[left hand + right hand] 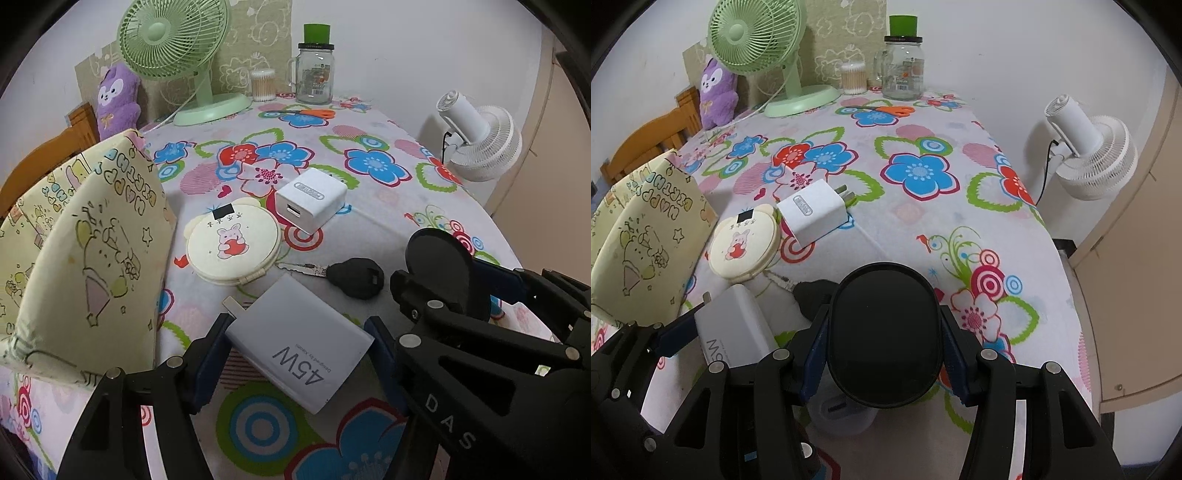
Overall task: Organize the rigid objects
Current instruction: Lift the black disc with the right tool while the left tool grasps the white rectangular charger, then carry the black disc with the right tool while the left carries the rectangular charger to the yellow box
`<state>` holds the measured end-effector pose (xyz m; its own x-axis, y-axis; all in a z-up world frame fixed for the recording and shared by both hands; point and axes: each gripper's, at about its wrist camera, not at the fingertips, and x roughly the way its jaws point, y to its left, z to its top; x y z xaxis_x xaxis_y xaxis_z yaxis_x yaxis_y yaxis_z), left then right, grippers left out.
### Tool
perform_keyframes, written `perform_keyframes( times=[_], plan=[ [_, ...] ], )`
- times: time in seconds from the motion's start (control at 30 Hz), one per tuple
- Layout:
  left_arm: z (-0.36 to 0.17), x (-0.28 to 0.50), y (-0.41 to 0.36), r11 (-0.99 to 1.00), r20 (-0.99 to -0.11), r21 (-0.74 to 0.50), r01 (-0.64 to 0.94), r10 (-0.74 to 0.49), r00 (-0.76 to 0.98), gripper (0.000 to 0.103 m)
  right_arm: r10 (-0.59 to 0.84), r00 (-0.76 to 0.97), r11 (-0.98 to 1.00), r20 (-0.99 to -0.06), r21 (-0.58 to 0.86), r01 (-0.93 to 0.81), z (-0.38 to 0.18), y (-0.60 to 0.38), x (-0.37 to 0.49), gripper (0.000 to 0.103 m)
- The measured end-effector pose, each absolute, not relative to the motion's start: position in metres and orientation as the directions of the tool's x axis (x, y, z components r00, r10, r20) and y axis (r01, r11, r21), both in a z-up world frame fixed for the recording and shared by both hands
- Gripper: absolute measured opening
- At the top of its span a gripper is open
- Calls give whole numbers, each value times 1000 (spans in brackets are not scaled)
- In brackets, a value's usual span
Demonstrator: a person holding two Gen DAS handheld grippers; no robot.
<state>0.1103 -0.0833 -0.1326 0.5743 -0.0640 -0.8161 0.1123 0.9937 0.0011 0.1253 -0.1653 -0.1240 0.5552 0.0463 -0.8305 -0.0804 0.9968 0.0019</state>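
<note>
In the left wrist view a white 45W charger [299, 347] lies on the flowered tablecloth [369, 229], and my left gripper [295, 350] is shut on it, one blue pad against each side. My right gripper [885, 354] is shut on a black oval disc [884, 332], held above the cloth just right of the charger [735, 325]. A pale rounded thing [842, 410] shows under the disc. Beyond lie a black car key [352, 277], a round cream bunny compact [232, 243] and a small white cube charger [312, 201]. A yellow cartoon-print fabric bin [85, 251] stands at the left.
At the table's far end stand a green desk fan [173, 40], a purple plush [118, 99], a cotton swab tub [263, 85], a glass jar [314, 70] and orange scissors [314, 112]. A white fan [480, 140] stands off the right edge. Wooden chair at left.
</note>
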Motion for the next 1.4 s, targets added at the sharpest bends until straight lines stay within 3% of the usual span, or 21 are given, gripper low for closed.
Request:
perform_keyframes(
  times=[1.4],
  plan=[
    [-61, 59, -89, 986, -768, 77, 150, -37, 639, 74, 25, 642, 999, -766, -9, -50, -54, -163, 66, 57]
  ],
)
